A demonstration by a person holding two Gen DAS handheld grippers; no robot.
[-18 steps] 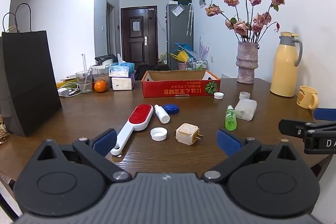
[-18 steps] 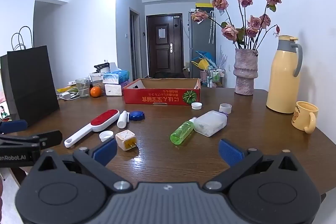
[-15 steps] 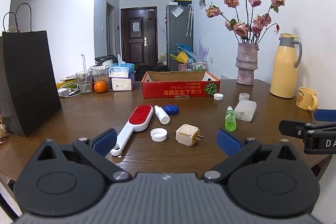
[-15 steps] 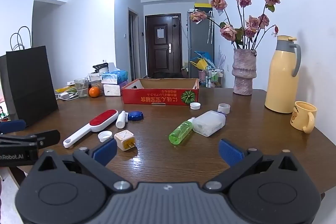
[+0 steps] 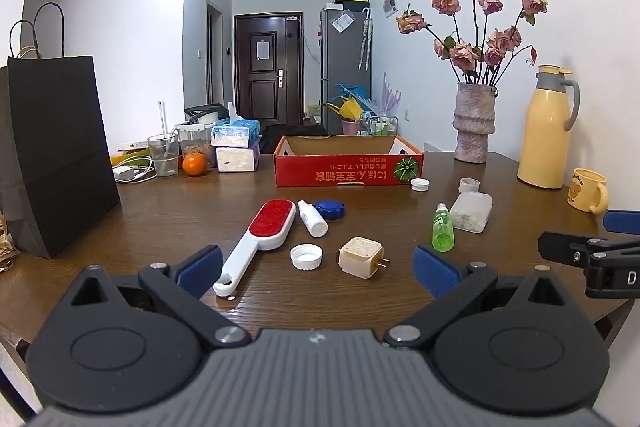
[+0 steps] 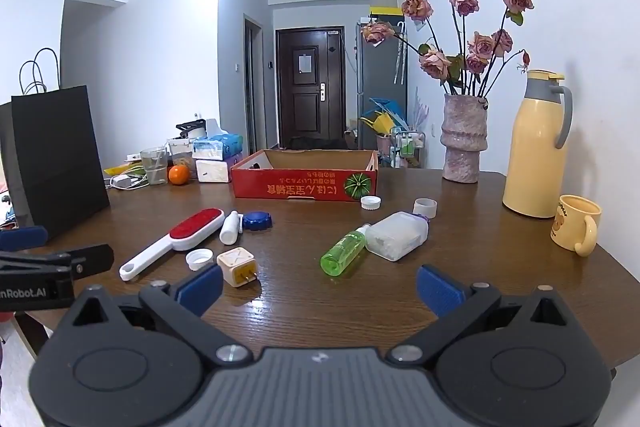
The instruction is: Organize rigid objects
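Note:
Loose items lie on the wooden table (image 5: 180,211): a white lint brush with a red pad (image 5: 264,235), a small white bottle (image 5: 313,219), a blue cap (image 5: 329,209), a white cap (image 5: 306,256), a cream plug adapter (image 5: 361,257), a green bottle (image 5: 442,233) and a frosted container (image 5: 471,211). Behind them stands an open red cardboard box (image 5: 348,167). My left gripper (image 5: 318,269) hangs open before the near edge, nothing between its blue pads. My right gripper (image 6: 320,285) is open too, short of the green bottle (image 6: 344,253) and the adapter (image 6: 237,266).
A black paper bag (image 5: 56,155) stands at the left. At the right are a vase of roses (image 5: 474,123), a yellow jug (image 5: 546,131) and a yellow mug (image 5: 588,191). Tissue boxes, a glass and an orange (image 5: 194,163) sit at the back left.
Both cameras have shifted only slightly; the right view has eased a little closer to the table. Nothing on the table has moved and both grippers stay open.

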